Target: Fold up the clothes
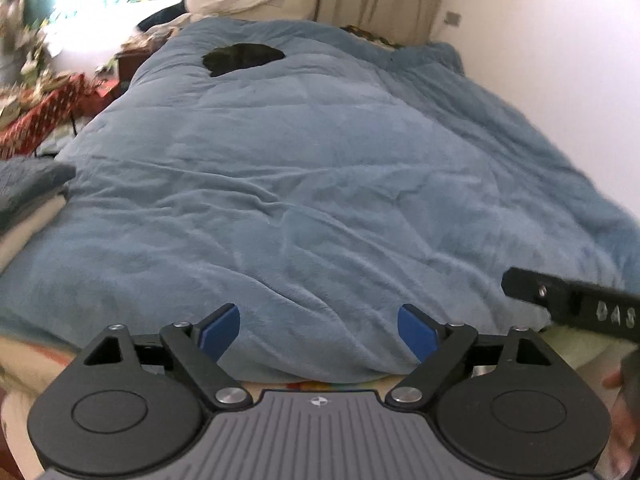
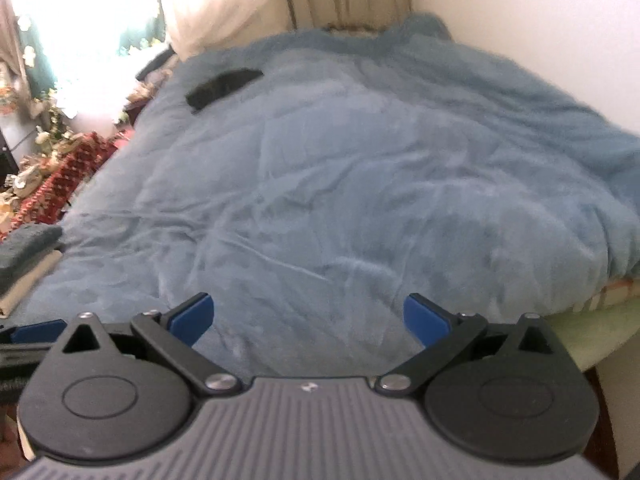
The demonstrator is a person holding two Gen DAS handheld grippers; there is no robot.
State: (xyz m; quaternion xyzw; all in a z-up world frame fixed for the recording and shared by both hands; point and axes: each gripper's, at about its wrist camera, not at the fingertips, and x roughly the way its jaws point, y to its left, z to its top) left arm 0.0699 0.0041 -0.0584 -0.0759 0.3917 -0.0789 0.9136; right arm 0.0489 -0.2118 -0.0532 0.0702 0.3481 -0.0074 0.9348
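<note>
Left gripper (image 1: pixel 319 332) and right gripper (image 2: pixel 308 322) hover empty, jaws wide, above the blue blanket (image 1: pixel 320 184); next, reach the dark garment (image 1: pixel 243 58) (possibly folded) squarely.

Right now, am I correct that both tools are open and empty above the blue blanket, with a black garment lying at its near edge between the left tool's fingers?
Not quite: the black garment lies at the blue blanket's far end, as the left wrist view shows. The left tool and right tool are open and empty.
</note>
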